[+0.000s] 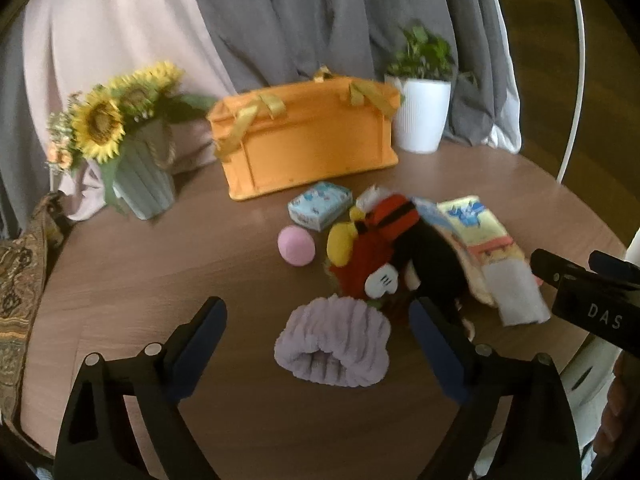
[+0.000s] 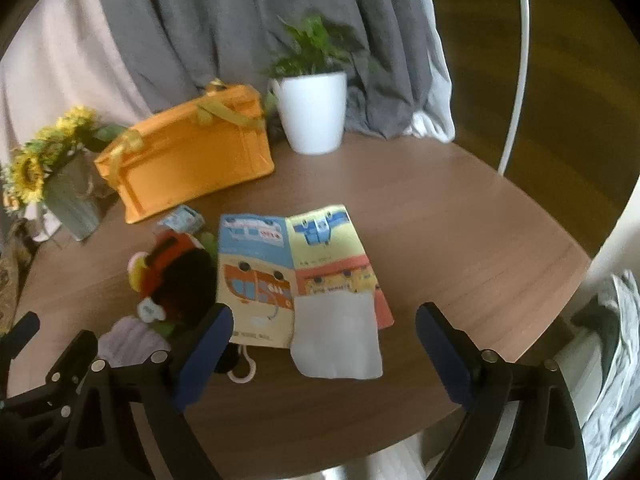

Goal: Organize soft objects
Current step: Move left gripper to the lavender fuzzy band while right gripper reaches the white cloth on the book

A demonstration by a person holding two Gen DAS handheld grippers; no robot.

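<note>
An orange fabric bin (image 1: 308,140) stands at the back of the round wooden table (image 1: 160,264); it also shows in the right wrist view (image 2: 188,160). In front lie a tissue pack (image 1: 320,205), a pink ball (image 1: 296,245), a red and black plush toy (image 1: 392,256), a lilac fuzzy headband (image 1: 334,342), a soft cloth picture book (image 2: 288,264) and a white cloth (image 2: 336,336). My left gripper (image 1: 318,330) is open, its jaws either side of the headband. My right gripper (image 2: 324,336) is open, just short of the white cloth.
A vase of sunflowers (image 1: 132,144) stands at the back left and a white potted plant (image 1: 420,112) at the back right, beside the bin. Grey and pink curtains (image 1: 280,20) hang behind. A white curved pole (image 2: 516,60) rises on the right. The table's edge runs near the right gripper.
</note>
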